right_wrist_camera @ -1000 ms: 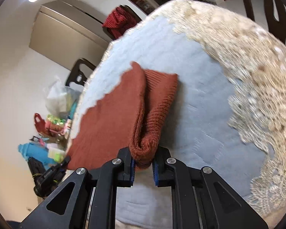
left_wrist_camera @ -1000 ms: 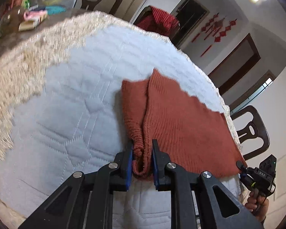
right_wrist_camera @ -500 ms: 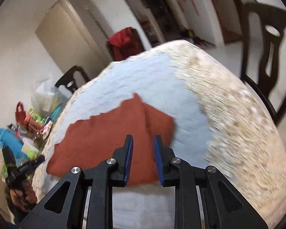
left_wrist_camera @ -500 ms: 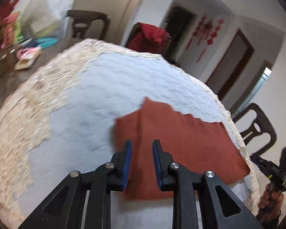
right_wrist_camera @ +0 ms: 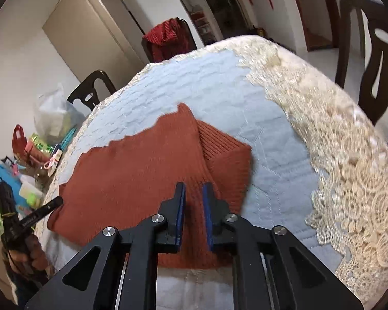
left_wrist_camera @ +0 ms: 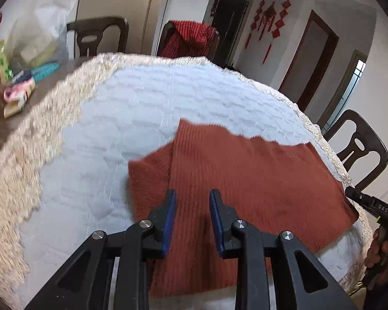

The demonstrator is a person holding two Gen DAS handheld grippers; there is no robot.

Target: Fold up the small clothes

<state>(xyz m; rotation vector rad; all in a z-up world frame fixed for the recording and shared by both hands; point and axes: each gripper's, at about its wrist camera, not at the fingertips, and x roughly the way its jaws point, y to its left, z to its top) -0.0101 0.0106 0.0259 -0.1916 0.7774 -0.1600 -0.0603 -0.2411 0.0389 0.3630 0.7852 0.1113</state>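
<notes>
Both grippers have let go and lifted off the rust knit garment, tilted down, fingers slightly parted, empty.

Left gripper: points down at a slant, blue pads a little apart, nothing between them.
Right gripper: points down at a slant, jaws closing, a thin gap, nothing between them.
Hands: each one wraps around its gripper's handle, off to the side.
</notes>
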